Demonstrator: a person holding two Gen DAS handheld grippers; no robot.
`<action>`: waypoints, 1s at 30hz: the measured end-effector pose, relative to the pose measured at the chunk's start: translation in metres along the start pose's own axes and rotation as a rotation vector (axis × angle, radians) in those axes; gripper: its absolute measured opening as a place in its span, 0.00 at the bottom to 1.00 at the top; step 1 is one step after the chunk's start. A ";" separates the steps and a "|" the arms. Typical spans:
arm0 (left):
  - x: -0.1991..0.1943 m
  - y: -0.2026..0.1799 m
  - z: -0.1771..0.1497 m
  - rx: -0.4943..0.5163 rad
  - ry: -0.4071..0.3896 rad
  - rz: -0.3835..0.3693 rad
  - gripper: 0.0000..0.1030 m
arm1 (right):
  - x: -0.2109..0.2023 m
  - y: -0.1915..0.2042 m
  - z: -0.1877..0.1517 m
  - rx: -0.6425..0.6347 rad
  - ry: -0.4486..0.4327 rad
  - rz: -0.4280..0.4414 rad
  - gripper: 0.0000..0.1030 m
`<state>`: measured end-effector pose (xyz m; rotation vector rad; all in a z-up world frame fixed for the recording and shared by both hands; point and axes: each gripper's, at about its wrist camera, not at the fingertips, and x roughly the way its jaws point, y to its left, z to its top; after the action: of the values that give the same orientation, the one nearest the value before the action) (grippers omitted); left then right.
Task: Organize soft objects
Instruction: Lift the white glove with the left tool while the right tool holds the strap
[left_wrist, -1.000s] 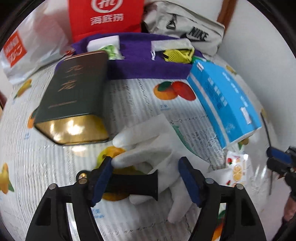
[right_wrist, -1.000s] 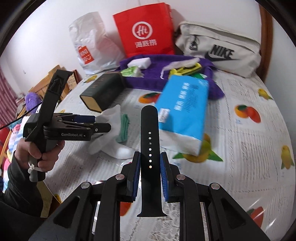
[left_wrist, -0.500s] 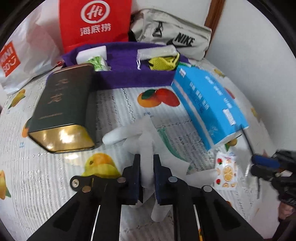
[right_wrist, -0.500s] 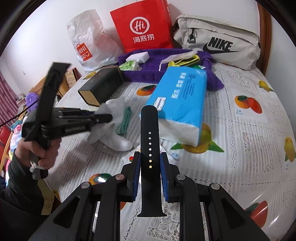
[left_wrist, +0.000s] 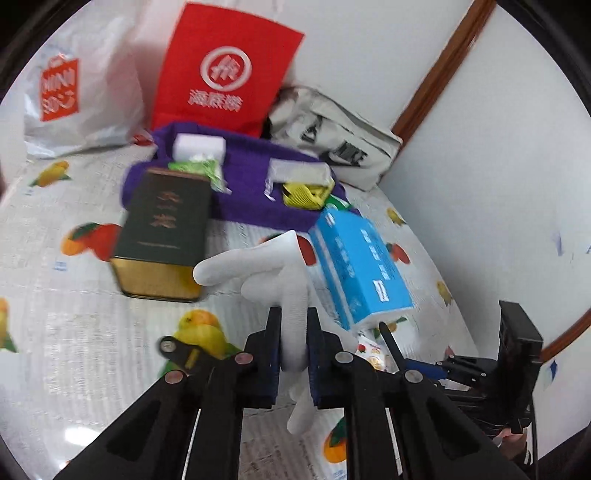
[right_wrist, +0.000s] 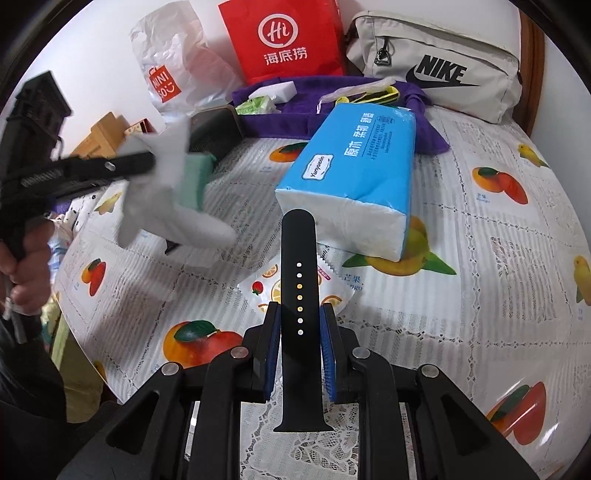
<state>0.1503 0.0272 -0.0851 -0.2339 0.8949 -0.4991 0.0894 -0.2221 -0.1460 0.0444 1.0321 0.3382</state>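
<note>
The left hand-held gripper (left_wrist: 291, 343) is closed tight on a white glove (left_wrist: 273, 269), which hangs from the pads clear of the surface (left_wrist: 92, 332) (a cloth printed with fruit covers it); in the right wrist view a green part (right_wrist: 194, 177) shows on the glove's far side. The right hand-held gripper (right_wrist: 299, 332) is closed on a black watch strap (right_wrist: 298, 295), its jaws only as far apart as the strap is wide, and the strap stands up between the pads. Behind the glove lie a dark tin with a gold end (left_wrist: 162, 236) and a blue pack of tissues (left_wrist: 362, 266). Farther back is a purple cloth (left_wrist: 251, 184) with small things on it, then a red bag (left_wrist: 225, 74), a white plastic bag (left_wrist: 77, 96) and a beige Nike bag (left_wrist: 332, 136) against the wall.
</note>
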 end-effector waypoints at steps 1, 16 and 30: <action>-0.006 0.003 0.000 -0.004 -0.011 0.004 0.12 | 0.000 -0.001 -0.001 0.004 0.001 -0.003 0.20; -0.011 0.055 -0.039 -0.132 0.059 0.170 0.12 | -0.006 0.004 -0.007 -0.005 0.003 -0.019 0.20; -0.030 0.050 -0.020 -0.136 0.012 0.143 0.12 | -0.034 0.014 0.017 -0.023 -0.084 0.039 0.20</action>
<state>0.1350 0.0859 -0.0968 -0.2887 0.9512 -0.3071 0.0837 -0.2166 -0.1060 0.0573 0.9446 0.3808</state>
